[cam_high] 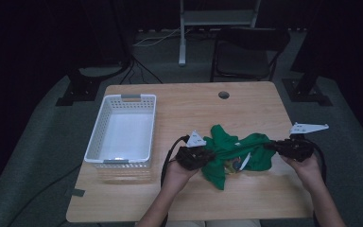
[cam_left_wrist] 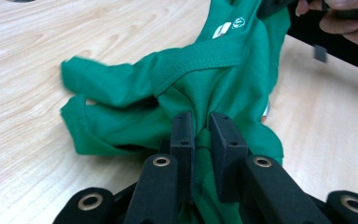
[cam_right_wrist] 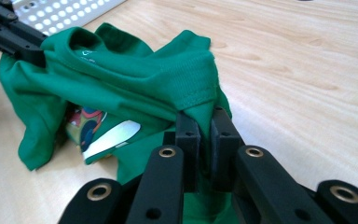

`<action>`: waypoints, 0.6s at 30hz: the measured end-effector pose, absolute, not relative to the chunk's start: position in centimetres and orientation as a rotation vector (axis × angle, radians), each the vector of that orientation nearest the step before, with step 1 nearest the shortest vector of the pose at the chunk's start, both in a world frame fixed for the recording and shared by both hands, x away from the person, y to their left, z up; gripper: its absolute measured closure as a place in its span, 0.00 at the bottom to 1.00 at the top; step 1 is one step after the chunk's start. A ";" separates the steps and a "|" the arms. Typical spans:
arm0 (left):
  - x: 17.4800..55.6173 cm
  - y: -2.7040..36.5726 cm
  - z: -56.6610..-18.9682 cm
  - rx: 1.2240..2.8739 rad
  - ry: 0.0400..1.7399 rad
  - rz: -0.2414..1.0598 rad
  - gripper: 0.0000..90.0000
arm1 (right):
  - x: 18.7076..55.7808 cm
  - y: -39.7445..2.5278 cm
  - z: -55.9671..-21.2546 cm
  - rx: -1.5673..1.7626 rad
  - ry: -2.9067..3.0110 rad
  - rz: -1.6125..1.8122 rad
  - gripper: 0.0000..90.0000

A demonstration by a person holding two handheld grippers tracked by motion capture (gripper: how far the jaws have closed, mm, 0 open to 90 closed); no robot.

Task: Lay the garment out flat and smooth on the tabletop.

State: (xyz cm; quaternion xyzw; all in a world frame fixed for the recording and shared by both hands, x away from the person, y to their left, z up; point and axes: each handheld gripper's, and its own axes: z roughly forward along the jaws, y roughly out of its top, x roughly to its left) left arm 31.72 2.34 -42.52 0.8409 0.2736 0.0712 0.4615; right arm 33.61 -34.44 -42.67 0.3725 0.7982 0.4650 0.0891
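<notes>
A crumpled green shirt (cam_high: pixel 234 152) with a coloured print lies on the wooden table (cam_high: pixel 246 106), right of centre. My left gripper (cam_high: pixel 207 154) is shut on the shirt's left side; in the left gripper view its jaws pinch a fold of green cloth (cam_left_wrist: pixel 200 100) at the left gripper (cam_left_wrist: pixel 201 122). My right gripper (cam_high: pixel 270 146) is shut on the shirt's right edge; in the right gripper view the right gripper (cam_right_wrist: pixel 205 120) clamps a ribbed hem (cam_right_wrist: pixel 186 88). The shirt hangs slightly stretched between both grippers, its lower part resting on the table.
A white perforated plastic basket (cam_high: pixel 123 132) stands on the table's left half, with nothing inside it. A round cable hole (cam_high: pixel 223 95) sits near the far edge. A dark chair (cam_high: pixel 248 52) stands beyond the table.
</notes>
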 end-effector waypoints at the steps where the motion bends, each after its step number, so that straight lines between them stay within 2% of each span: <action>1: 31.4 2.4 -42.5 2.076 0.661 0.156 0.91 | 33.1 -34.6 -42.6 1.102 2.382 1.396 0.94; 6: 29.6 2.7 -41.9 2.126 0.550 0.048 0.91 | 29.9 -34.9 -42.0 1.058 2.424 1.401 0.94; 9: 29.8 3.3 -39.4 2.087 0.473 0.033 0.91 | 28.8 -35.1 -40.1 1.012 2.433 1.435 0.94; 11: 31.6 3.4 -37.0 2.054 0.514 0.187 0.91 | 29.6 -35.0 -37.6 0.996 2.415 1.428 0.94; 13: 35.7 2.4 -35.2 2.049 0.639 0.397 0.89 | 32.5 -34.7 -34.7 1.026 2.388 1.416 0.94; 14: 38.3 1.8 -34.8 2.036 0.776 0.535 0.76 | 34.9 -34.3 -33.4 1.067 2.351 1.393 0.91; 15: 40.8 1.4 -34.7 2.035 0.918 0.664 0.64 | 37.5 -33.9 -32.5 1.141 2.307 1.361 0.80; 16: 43.0 1.2 -35.1 2.055 1.017 0.725 0.64 | 40.2 -33.7 -32.2 1.212 2.275 1.374 0.67; 17: 44.6 1.2 -35.8 2.060 1.103 0.656 0.54 | 42.6 -33.7 -32.3 1.311 2.269 1.377 0.63; 18: 45.4 1.1 -36.5 2.074 1.111 0.635 0.47 | 44.4 -33.8 -32.9 1.394 2.268 1.381 0.61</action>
